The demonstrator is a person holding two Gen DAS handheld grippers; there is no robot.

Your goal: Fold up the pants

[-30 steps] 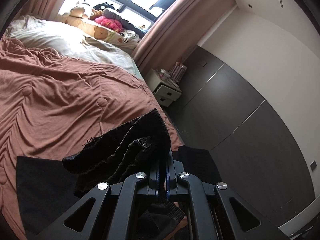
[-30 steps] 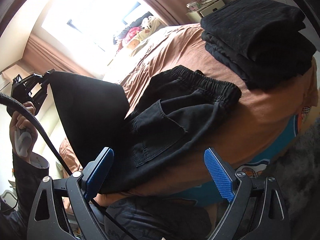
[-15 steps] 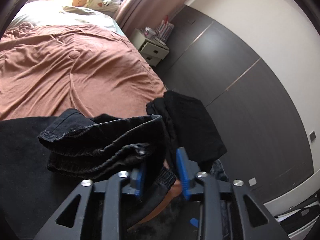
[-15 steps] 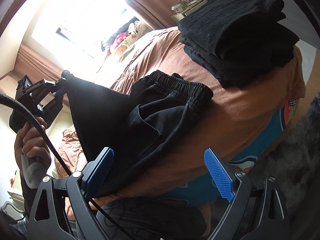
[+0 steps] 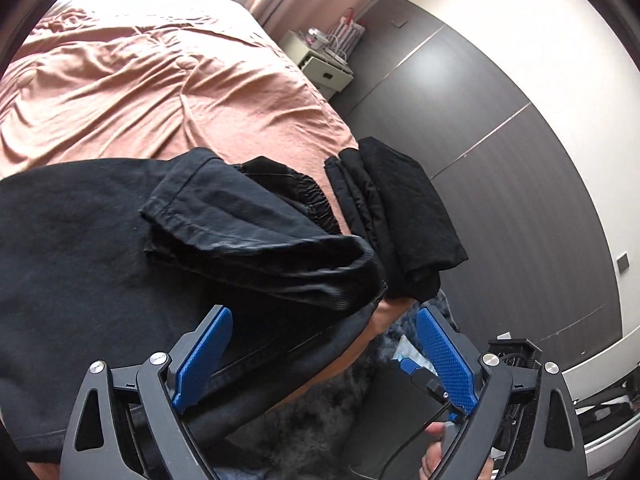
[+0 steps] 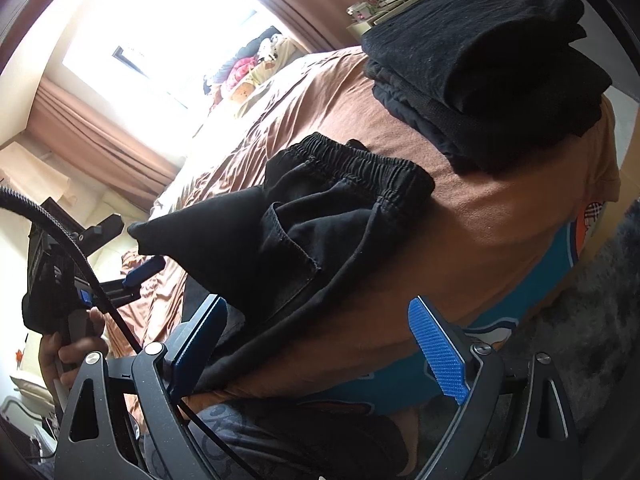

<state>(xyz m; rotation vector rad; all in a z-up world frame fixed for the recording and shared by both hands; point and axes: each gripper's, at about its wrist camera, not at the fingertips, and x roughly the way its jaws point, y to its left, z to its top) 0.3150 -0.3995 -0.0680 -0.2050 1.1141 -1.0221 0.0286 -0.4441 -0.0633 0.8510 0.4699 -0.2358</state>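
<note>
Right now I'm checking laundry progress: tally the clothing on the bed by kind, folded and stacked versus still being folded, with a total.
Folded black garments in the stack: at least 2 layers show; the exact number is unclear
Black pants being folded: 1
Total: at least 3

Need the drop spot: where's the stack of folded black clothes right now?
The folded stack sits at the bed's foot corner, upper right in the right wrist view, just beyond the pants' elastic waistband.
</note>
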